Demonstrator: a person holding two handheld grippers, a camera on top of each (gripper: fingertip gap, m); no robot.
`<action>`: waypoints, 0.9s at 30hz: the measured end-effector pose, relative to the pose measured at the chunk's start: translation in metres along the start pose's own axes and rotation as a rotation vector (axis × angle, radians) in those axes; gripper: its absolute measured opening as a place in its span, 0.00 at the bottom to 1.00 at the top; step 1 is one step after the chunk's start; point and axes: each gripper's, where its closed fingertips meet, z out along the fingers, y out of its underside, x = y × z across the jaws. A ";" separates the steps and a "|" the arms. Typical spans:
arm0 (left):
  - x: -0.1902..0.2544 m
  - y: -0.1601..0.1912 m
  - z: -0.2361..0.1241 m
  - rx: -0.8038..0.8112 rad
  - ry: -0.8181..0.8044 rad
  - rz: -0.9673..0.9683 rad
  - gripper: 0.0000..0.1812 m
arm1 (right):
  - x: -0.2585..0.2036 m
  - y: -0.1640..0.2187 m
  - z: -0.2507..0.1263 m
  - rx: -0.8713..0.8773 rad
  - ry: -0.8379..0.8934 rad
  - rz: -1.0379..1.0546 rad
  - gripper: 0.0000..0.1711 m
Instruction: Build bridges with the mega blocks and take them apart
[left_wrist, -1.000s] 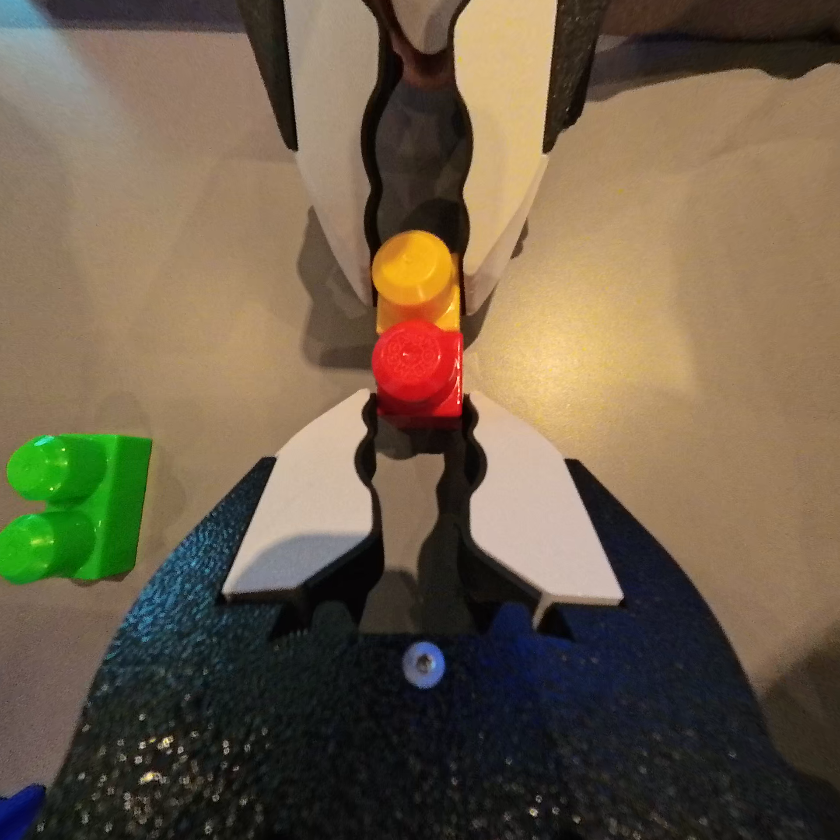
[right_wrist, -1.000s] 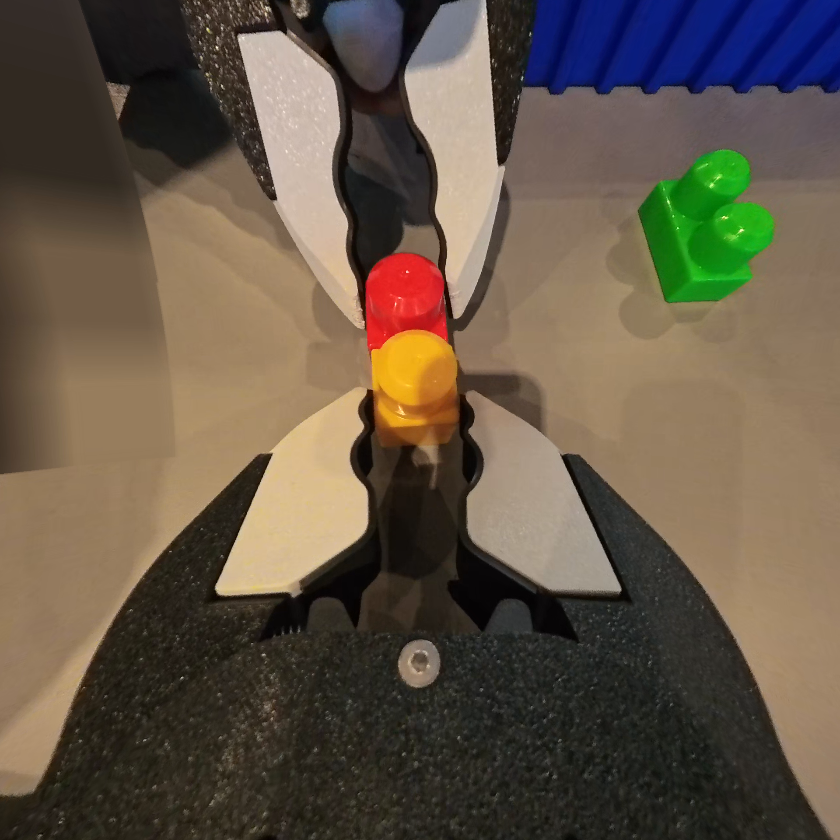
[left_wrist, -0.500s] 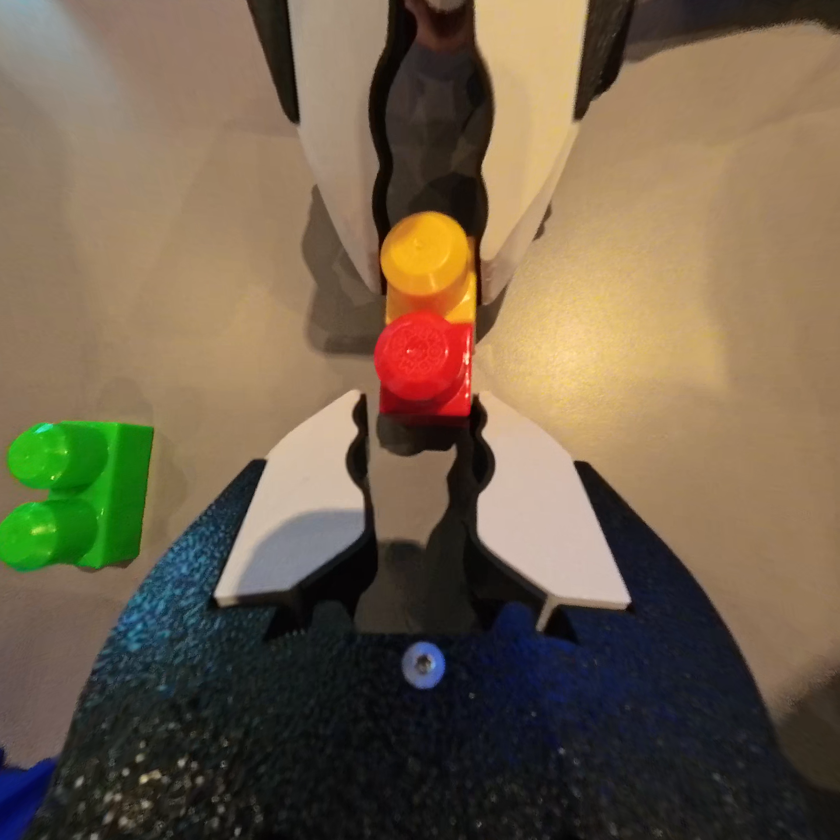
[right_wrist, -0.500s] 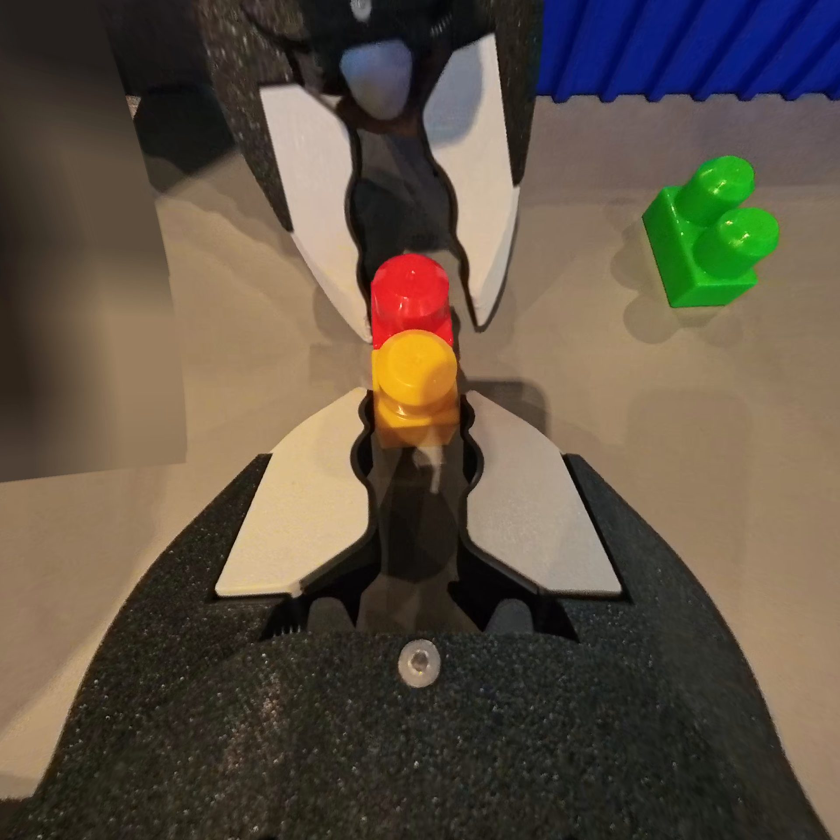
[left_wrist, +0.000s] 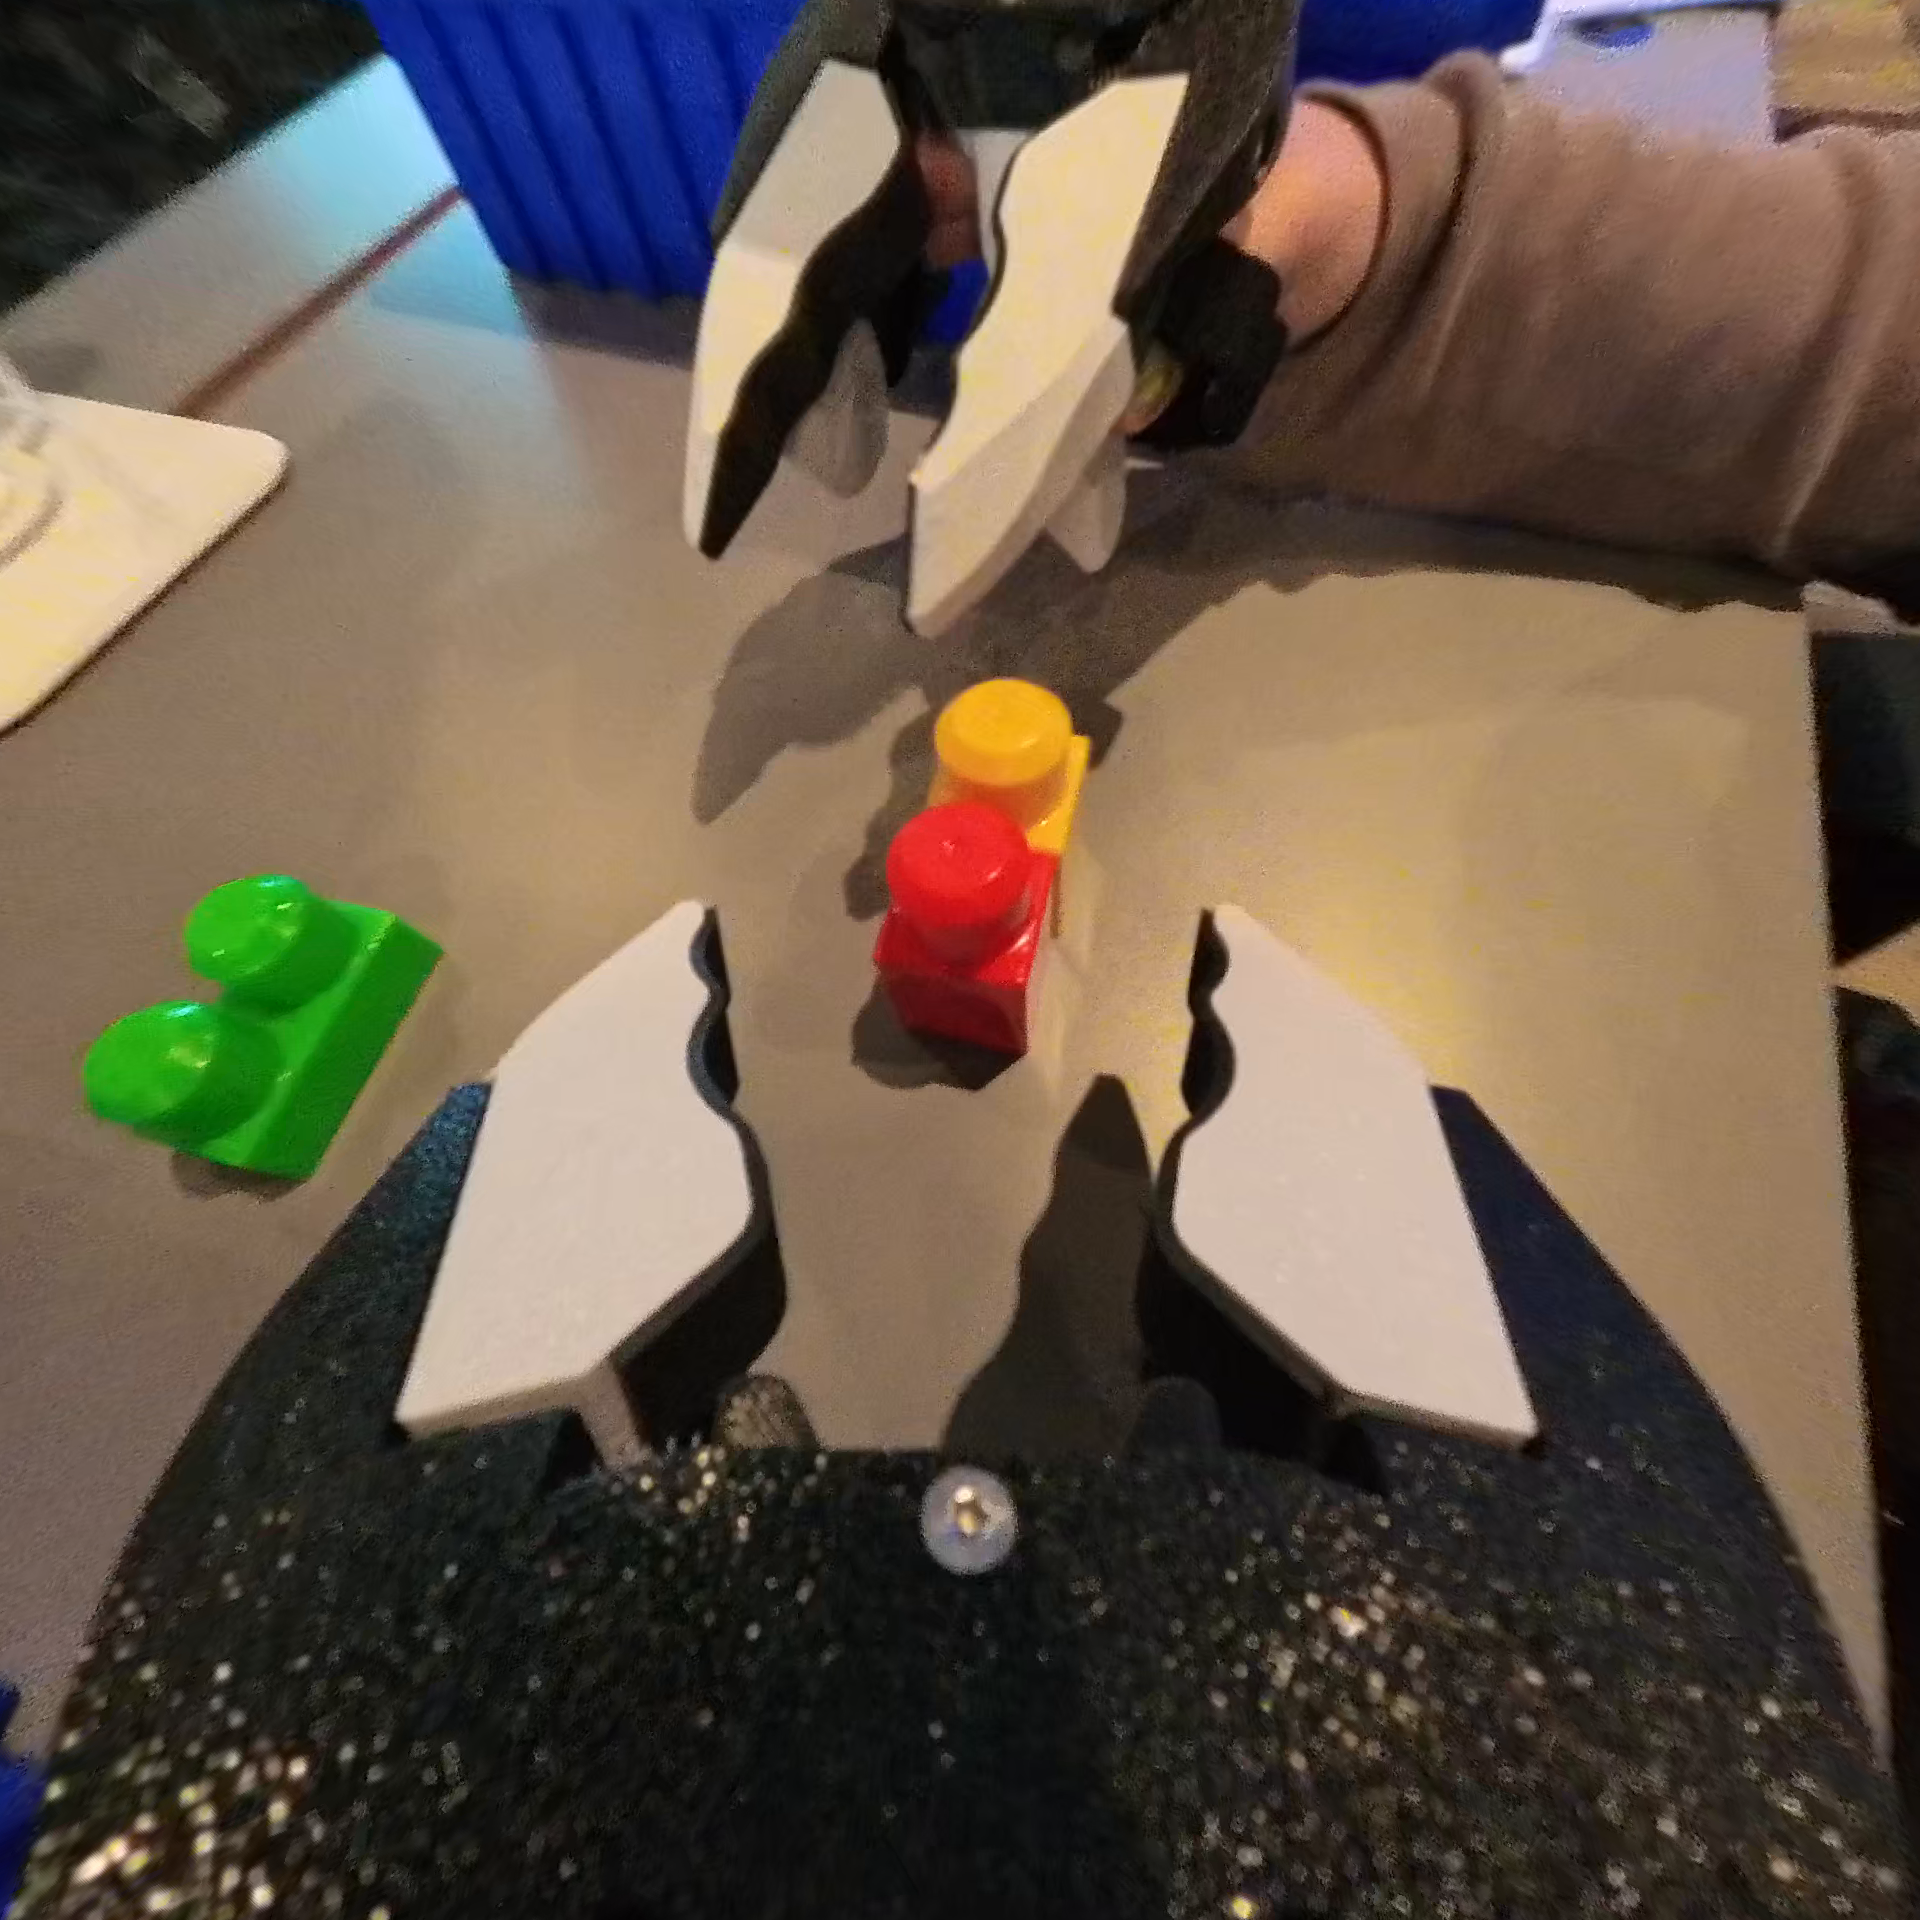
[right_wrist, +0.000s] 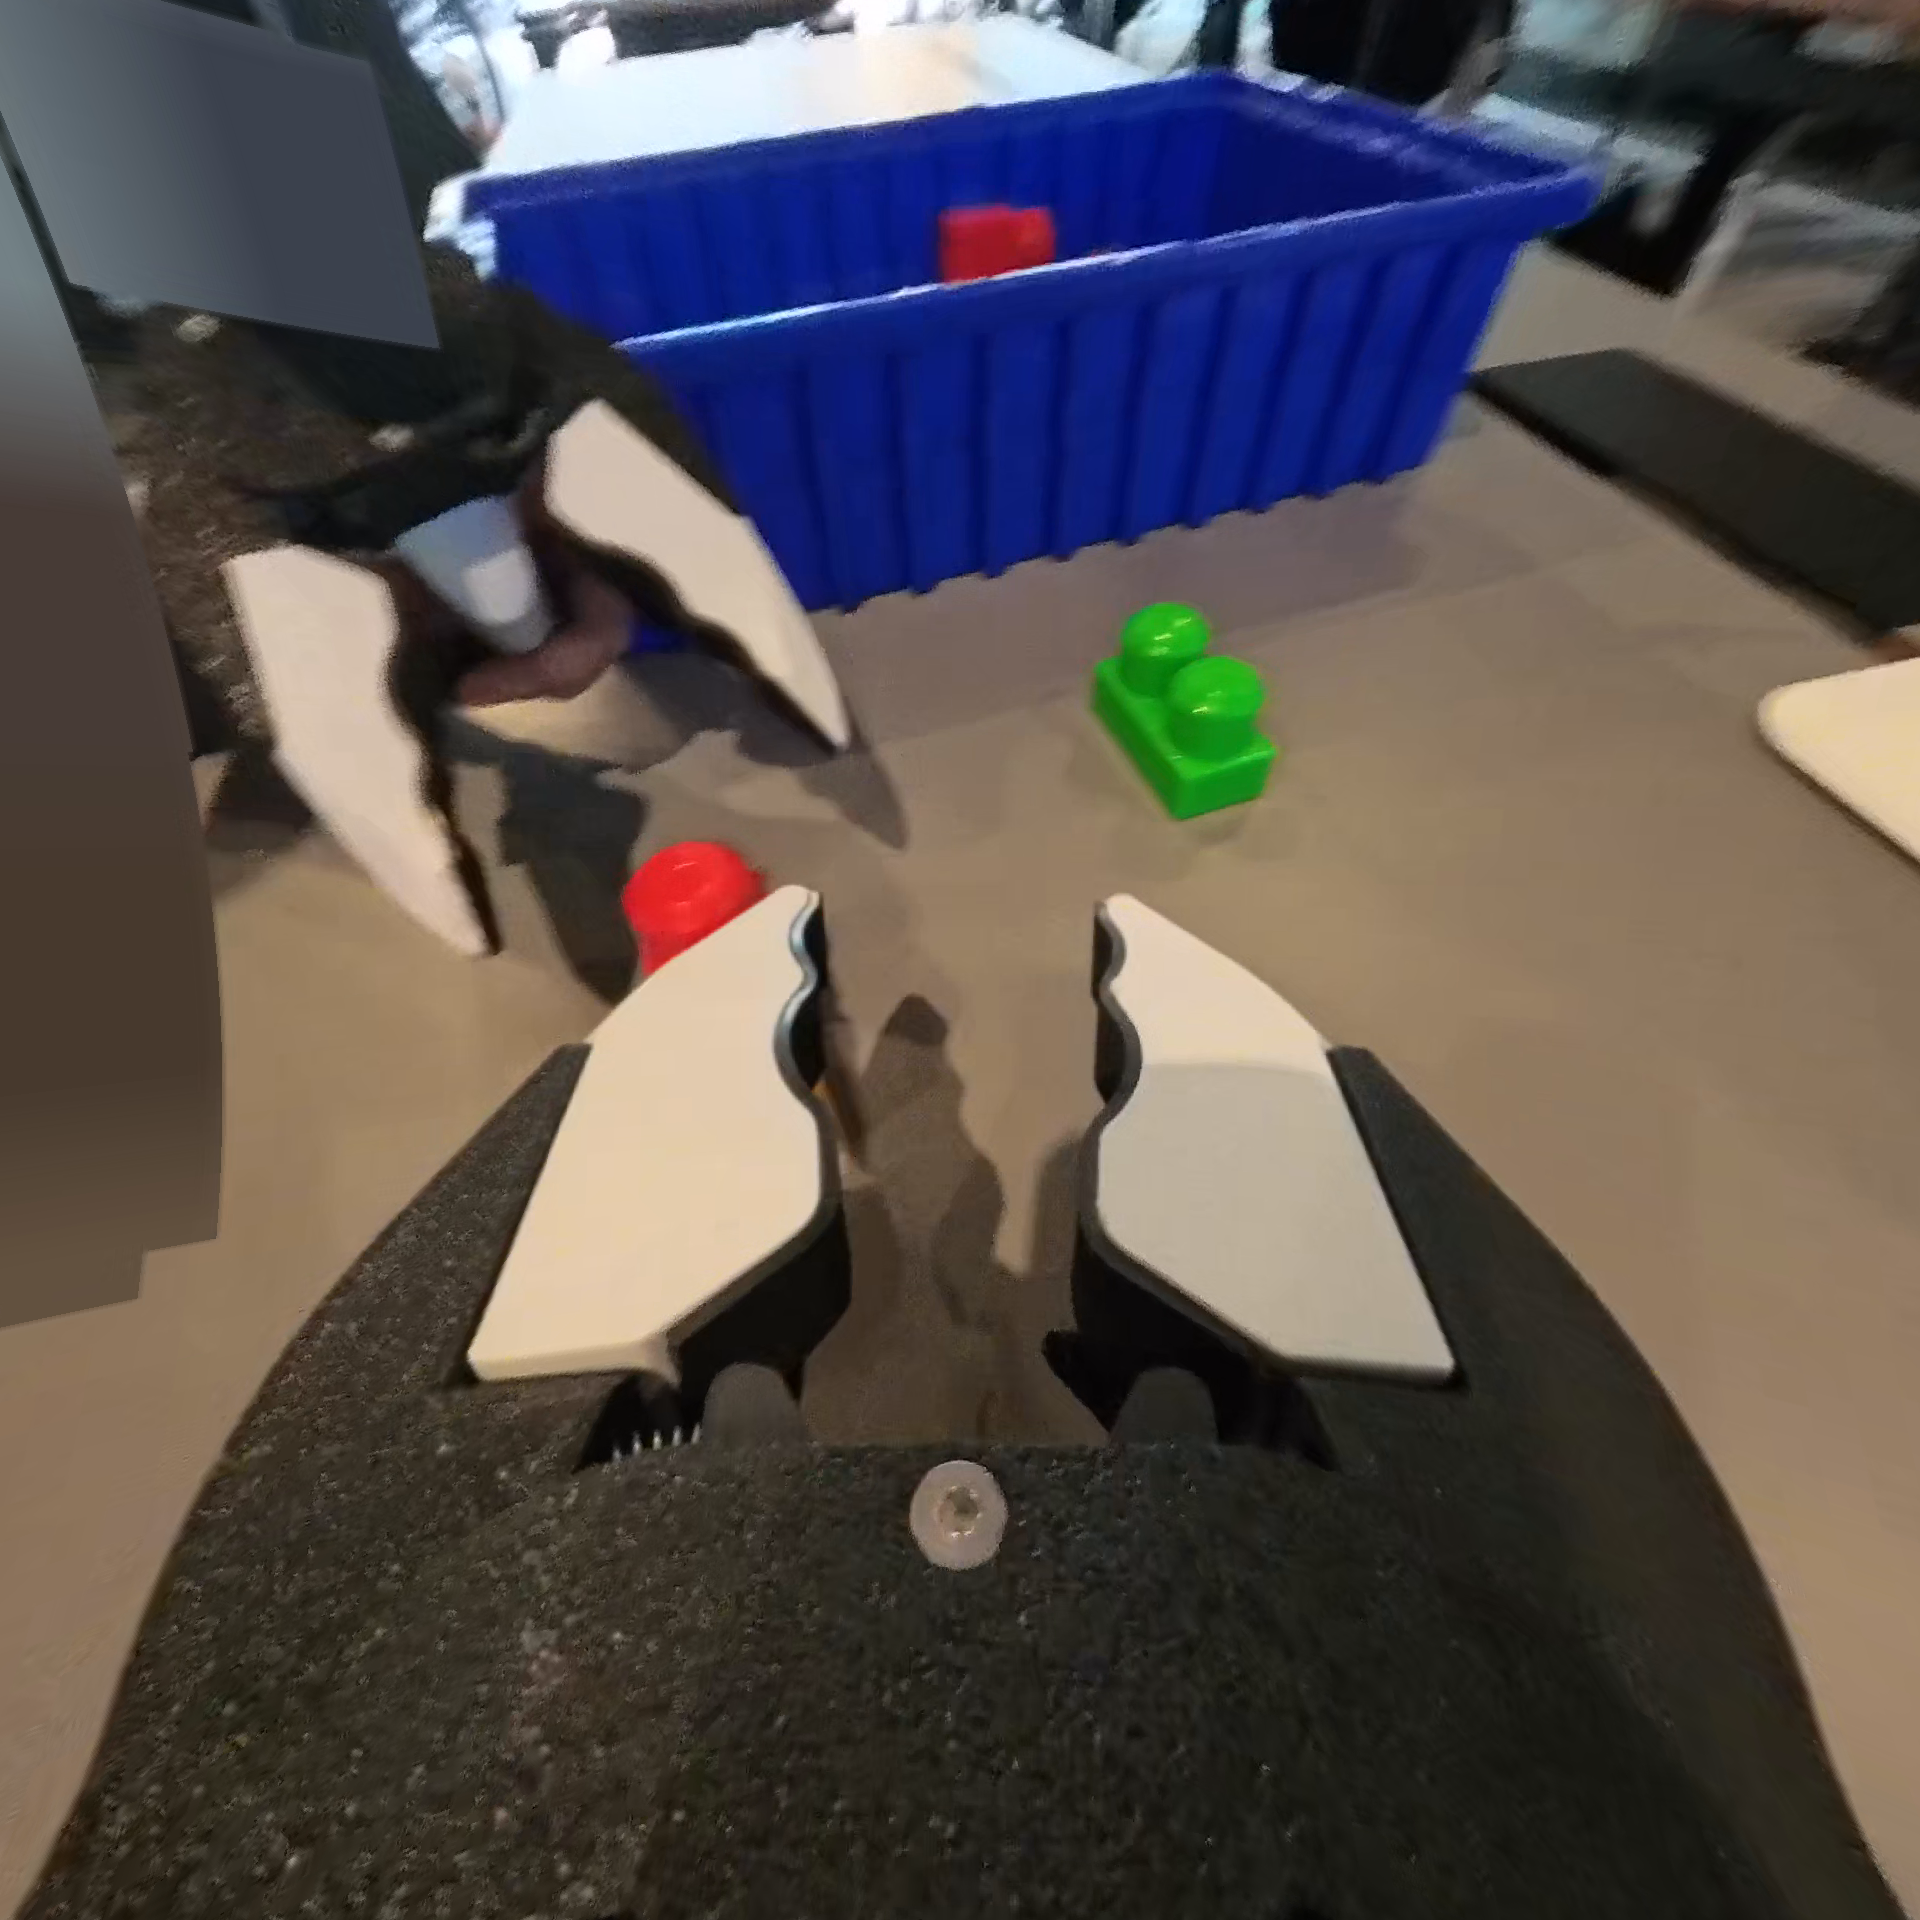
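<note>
A red one-stud block (left_wrist: 961, 945) and a yellow one-stud block (left_wrist: 1013, 753) stand side by side, touching, on the grey table. My left gripper (left_wrist: 956, 920) is open and empty, its fingertips just short of the red block. My right gripper (left_wrist: 821, 577) hangs open and empty above and beyond the yellow block. In the right wrist view my right gripper (right_wrist: 956, 909) is open; the red block (right_wrist: 688, 899) peeks out beside its left finger, which hides the yellow block. The left gripper (right_wrist: 655, 842) shows open at the left. A green two-stud block (left_wrist: 255, 1029) lies apart at the left, also in the right wrist view (right_wrist: 1184, 712).
A blue ribbed bin (right_wrist: 1039, 416) stands at the back of the table with a red block (right_wrist: 995, 241) inside. A white mat (left_wrist: 94, 520) lies at the far left edge. A person's hand and brown sleeve (left_wrist: 1558, 312) hold the right gripper.
Both grippers have opened, let go of the red and yellow blocks, and drawn back and up. The two blocks stay together on the table.
</note>
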 end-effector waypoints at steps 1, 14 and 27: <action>-0.003 0.002 -0.001 -0.002 -0.023 0.010 0.48 | 0.009 -0.001 0.002 0.017 0.042 -0.002 0.27; -0.020 -0.010 -0.015 0.208 -0.105 -0.021 0.44 | 0.074 0.009 0.108 -0.308 -0.024 -0.176 0.43; -0.021 -0.006 -0.012 0.200 -0.137 -0.017 0.45 | 0.065 -0.011 0.101 -0.119 -0.102 -0.150 0.20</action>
